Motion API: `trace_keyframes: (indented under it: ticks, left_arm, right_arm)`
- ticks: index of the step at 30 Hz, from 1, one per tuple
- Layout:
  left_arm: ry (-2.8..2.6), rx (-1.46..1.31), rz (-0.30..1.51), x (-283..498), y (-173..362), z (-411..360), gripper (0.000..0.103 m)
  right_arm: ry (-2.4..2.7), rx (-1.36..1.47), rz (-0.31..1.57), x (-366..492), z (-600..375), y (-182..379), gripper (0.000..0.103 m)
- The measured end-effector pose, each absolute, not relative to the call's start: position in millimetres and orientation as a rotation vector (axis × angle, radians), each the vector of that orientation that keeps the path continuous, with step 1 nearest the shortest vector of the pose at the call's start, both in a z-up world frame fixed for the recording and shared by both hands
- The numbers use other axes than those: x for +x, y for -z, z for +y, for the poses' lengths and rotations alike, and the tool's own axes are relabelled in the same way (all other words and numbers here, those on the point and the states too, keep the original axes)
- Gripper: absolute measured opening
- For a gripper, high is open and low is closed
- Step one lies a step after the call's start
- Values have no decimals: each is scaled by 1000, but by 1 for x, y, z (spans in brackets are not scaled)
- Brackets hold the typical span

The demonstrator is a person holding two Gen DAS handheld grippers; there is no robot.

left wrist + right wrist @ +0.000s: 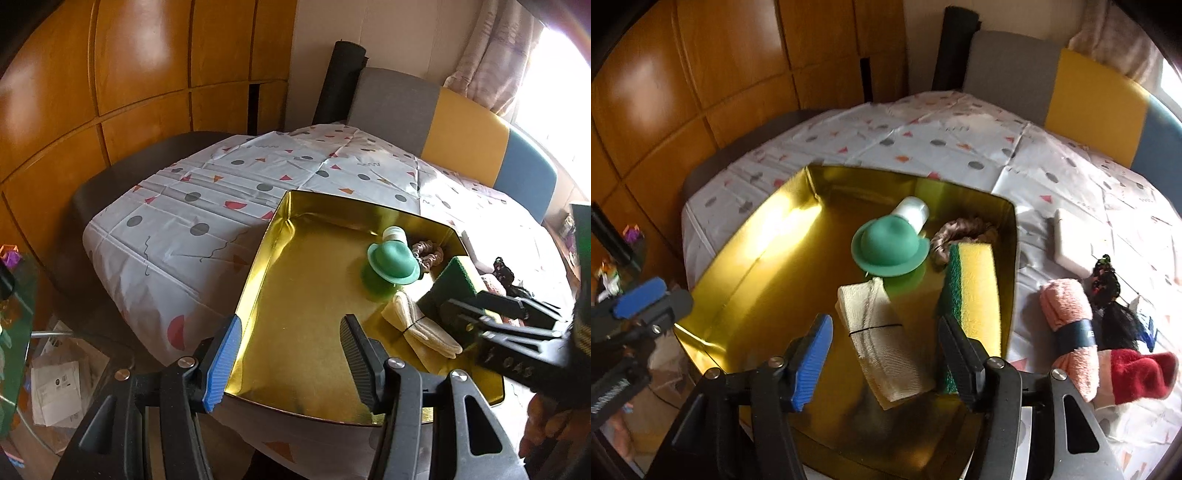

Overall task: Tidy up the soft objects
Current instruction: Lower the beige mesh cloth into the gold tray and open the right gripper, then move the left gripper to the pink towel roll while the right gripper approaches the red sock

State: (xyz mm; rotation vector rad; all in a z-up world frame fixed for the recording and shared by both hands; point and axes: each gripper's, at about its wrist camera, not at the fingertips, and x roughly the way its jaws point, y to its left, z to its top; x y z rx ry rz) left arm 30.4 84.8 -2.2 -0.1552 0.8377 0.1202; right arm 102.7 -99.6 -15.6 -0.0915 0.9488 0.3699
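A gold tin (746,258) stands on the patterned tablecloth (960,136). In it lie a green felt hat (890,247), a white cap-shaped piece (912,212), a brown scrunchie (960,229), a beige folded cloth (882,339) tied with a black band, and a yellow-and-green sponge (975,288) on edge against the right wall. My right gripper (882,356) hangs open over the tin, the beige cloth lying below its gap, its black finger beside the sponge's green side. My left gripper (288,358) is open, astride the tin's (295,314) near left wall.
Right of the tin lie a pink rolled towel (1067,321) with a dark band, a red soft piece (1137,373), a black patterned item (1104,280) and a flat white block (1071,243). A grey, yellow and blue seat back (461,125) stands behind the table; wooden panels (110,92) at left.
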Motion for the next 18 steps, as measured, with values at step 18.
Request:
trace_keyframes:
  ticks: [18]
  left_arm:
    - [-61,-77,839,28,-5,52,56]
  right_arm:
    - [-240,43,825,82,-185,-25,69]
